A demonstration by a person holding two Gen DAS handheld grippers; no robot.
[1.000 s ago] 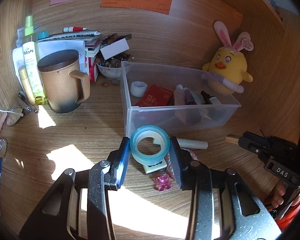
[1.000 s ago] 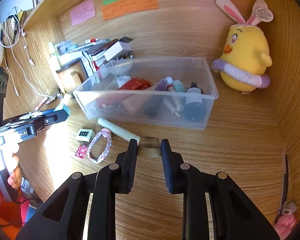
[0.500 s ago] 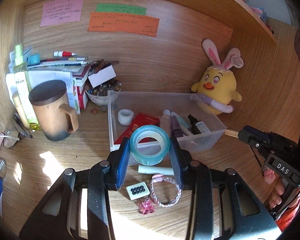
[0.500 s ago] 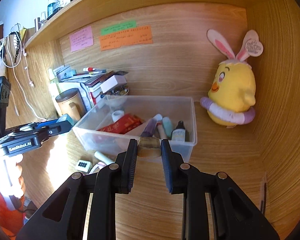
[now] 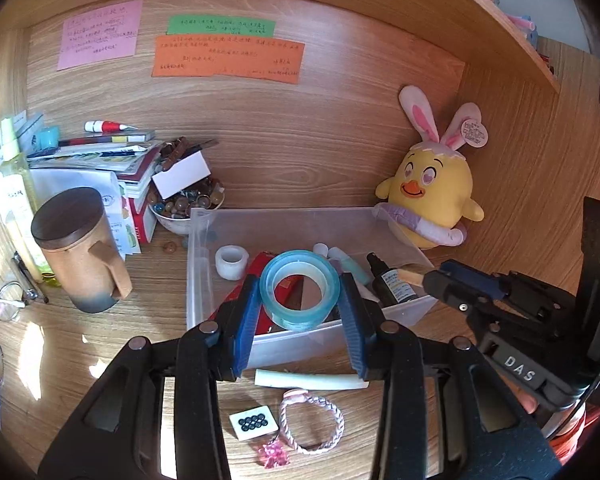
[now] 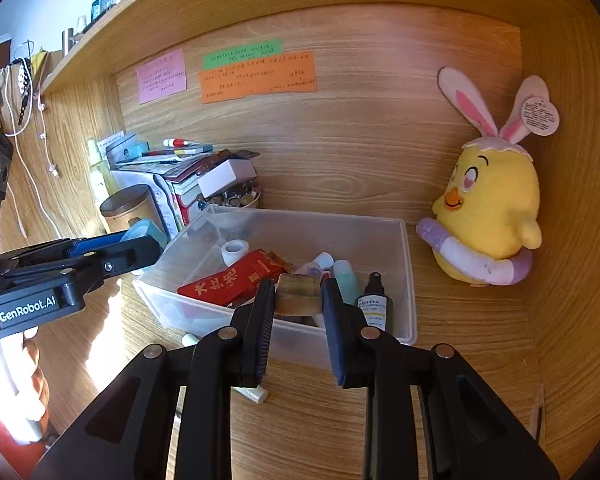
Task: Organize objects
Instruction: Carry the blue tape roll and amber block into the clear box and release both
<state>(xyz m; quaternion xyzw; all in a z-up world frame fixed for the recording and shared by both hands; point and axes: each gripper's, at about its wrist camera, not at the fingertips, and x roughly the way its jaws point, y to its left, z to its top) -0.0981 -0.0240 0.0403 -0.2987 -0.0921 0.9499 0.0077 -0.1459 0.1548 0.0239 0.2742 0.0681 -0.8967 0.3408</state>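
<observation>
Left wrist view: my left gripper [image 5: 300, 300] has its fingers clamped on the tape [image 5: 299, 289], ring standing on edge, hole facing the camera. It hangs over the bin's [image 5: 198, 280] near wall, so the drop lies just ahead and below. Right gripper [image 5: 428, 280] comes in from the right at the bin's corner. Stick [image 5: 310, 380] and bracelet [image 5: 312, 424] wait on the worktop [image 5: 112, 344], nearer me.

Right wrist view: fingers shut on a brown block [image 6: 298, 294], likewise above the bin's [image 6: 408, 280] near wall. Only this view shows the block whole; only the left shows the bracelet.
</observation>
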